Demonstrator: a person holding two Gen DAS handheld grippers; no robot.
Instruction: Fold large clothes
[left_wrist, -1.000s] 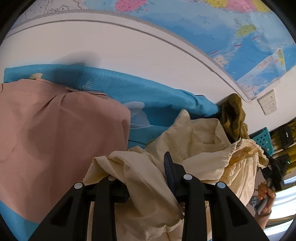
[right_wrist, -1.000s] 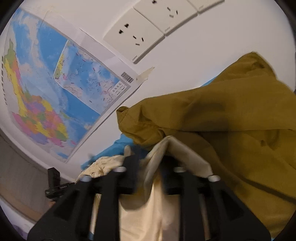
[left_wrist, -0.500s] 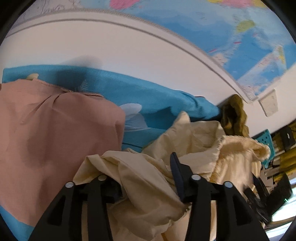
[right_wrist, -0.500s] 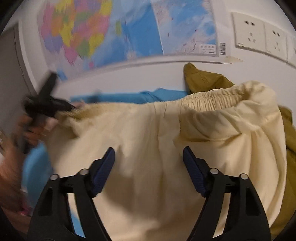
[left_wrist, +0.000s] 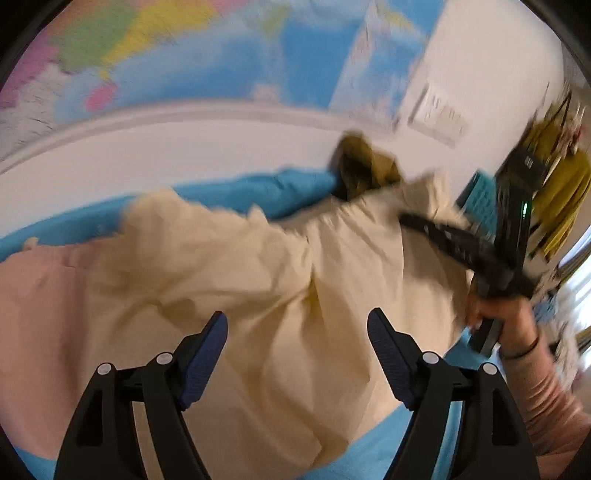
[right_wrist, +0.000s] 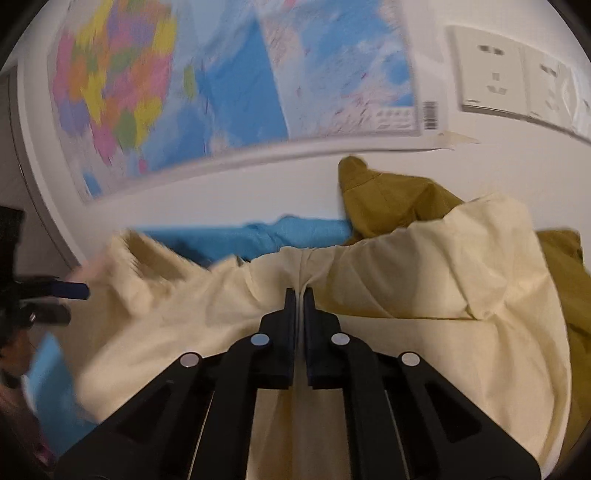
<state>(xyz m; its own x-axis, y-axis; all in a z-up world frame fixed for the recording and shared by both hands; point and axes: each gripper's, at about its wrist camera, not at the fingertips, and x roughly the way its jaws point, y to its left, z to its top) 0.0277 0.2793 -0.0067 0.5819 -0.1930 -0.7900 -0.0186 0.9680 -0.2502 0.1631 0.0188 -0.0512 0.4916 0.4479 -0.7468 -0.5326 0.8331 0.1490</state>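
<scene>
A large cream garment (left_wrist: 280, 280) lies spread over a blue sheet (left_wrist: 258, 192) by the wall. My left gripper (left_wrist: 297, 330) is open just above it, holding nothing. My right gripper (right_wrist: 299, 295) is shut on a fold of the cream garment (right_wrist: 406, 280) and pinches it up. In the left wrist view the right gripper (left_wrist: 458, 243) and the hand holding it show at the garment's right edge. In the right wrist view the left gripper (right_wrist: 55, 295) shows at the far left, blurred.
A pink garment (left_wrist: 44, 332) lies to the left, partly under the cream one. An olive garment (right_wrist: 391, 199) is heaped against the wall on the right. A wall map (right_wrist: 221, 85) and sockets (right_wrist: 491, 77) are above. A teal basket (left_wrist: 480, 199) stands at far right.
My left gripper has let go of the cream garment and opened. My right gripper opened, then shut again on a fold of it. The garment is now spread out wider.
</scene>
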